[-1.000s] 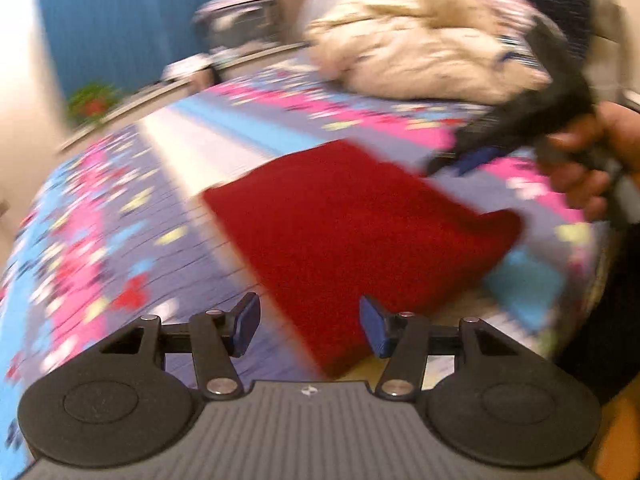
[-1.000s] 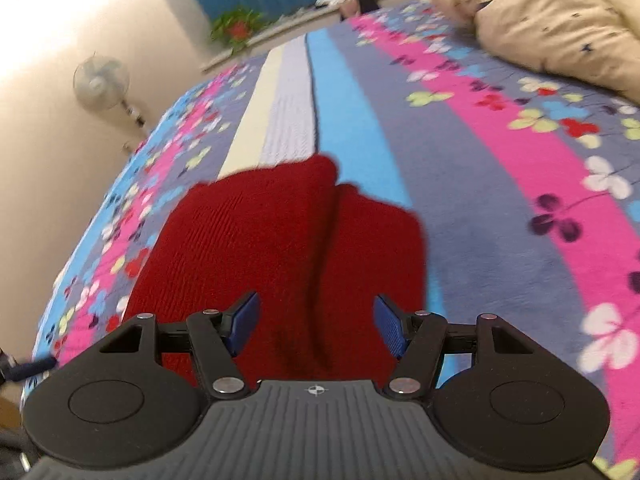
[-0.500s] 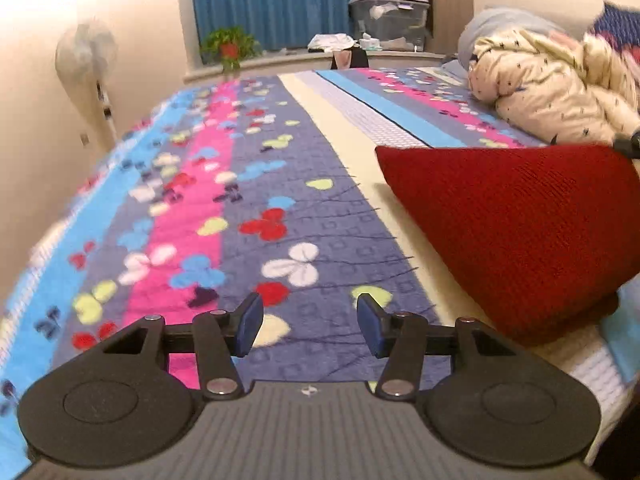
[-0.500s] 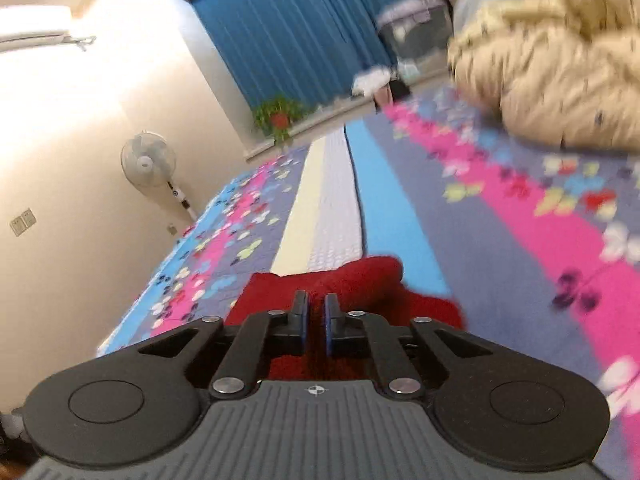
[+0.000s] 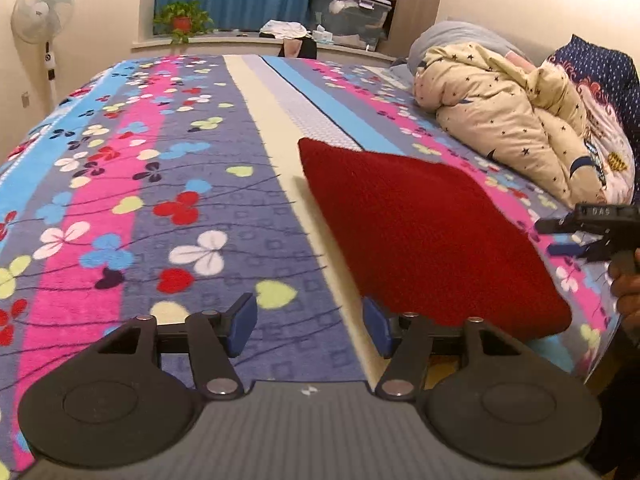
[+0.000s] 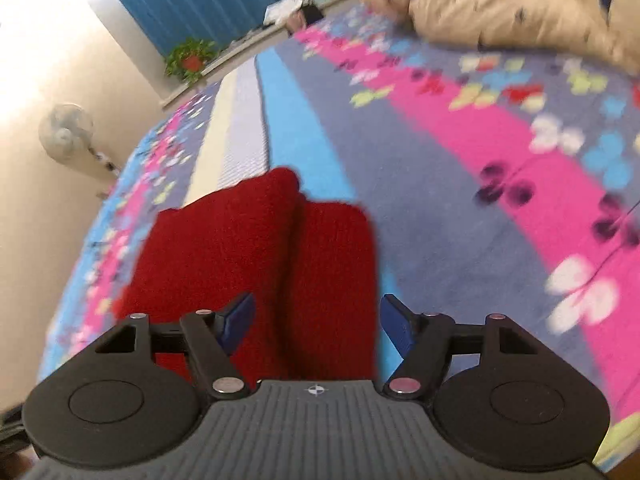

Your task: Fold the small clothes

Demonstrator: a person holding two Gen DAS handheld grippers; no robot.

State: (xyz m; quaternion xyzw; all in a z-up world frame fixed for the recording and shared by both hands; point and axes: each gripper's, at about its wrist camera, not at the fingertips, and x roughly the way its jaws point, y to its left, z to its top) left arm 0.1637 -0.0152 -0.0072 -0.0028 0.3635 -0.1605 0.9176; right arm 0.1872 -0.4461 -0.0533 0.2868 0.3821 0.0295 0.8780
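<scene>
A folded red knit garment (image 5: 420, 232) lies on the flowered bedspread (image 5: 140, 200). My left gripper (image 5: 308, 324) hovers at its near left edge. Its jaws are opening, with only bedspread between them, and its right fingertip (image 5: 376, 326) is beside the cloth. In the right wrist view, which is blurred, the red garment (image 6: 260, 260) shows two stacked layers. My right gripper (image 6: 318, 322) is over its near right part with jaws opening. The cloth lies under the gap and the pads do not press on it. The right gripper (image 5: 580, 236) and the hand (image 5: 624, 292) holding it show at the left wrist view's right edge.
A bunched cream duvet with stars (image 5: 500, 120) and a dark blue pillow (image 5: 600, 68) fill the bed's far right. Beyond the bed stand a fan (image 5: 40, 12), a potted plant (image 5: 182, 20) and a storage box (image 5: 348, 12). The bed's edge runs just below the garment's near corner.
My right gripper was shut half a second ago over the garment's near edge and now stands open. The left wrist view has swung left, leaving the garment on the right.
</scene>
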